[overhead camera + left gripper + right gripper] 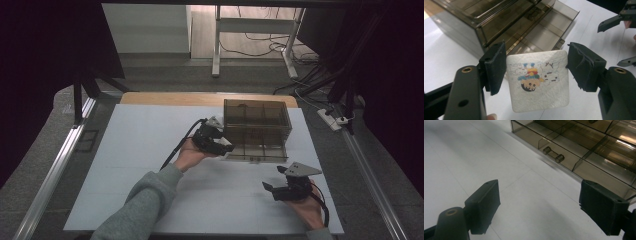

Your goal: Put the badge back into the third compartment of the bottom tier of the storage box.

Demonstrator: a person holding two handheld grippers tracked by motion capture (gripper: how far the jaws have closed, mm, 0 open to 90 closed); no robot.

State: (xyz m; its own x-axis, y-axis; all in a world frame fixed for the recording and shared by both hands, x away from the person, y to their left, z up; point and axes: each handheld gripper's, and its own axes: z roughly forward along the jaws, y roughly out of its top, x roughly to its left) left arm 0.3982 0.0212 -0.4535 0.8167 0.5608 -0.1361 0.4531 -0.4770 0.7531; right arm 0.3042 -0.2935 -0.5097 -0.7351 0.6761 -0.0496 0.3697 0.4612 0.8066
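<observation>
A white square coaster (pixel 539 82) with a cartoon drawing sits between the pads of my left gripper (pixel 536 67), which is shut on its two side edges. In the high view that left gripper (pixel 226 146) is at the front left corner of a smoky transparent drawer box (pixel 256 125). The box's bottom drawer (pixel 255 152) is pulled out, and the coaster hovers just before the drawer box (pixel 499 20). My right gripper (pixel 274 178) is open with nothing in it over the white sheet, in front of the box. From the right gripper (pixel 539 202) I see the drawer's handle (pixel 553 154).
A white sheet (pixel 135 150) covers the table, with a wooden edge (pixel 170 98) at the back. Metal rails (pixel 55 165) run along both sides. The right gripper (pixel 617 42) shows open at the far right in the left gripper view.
</observation>
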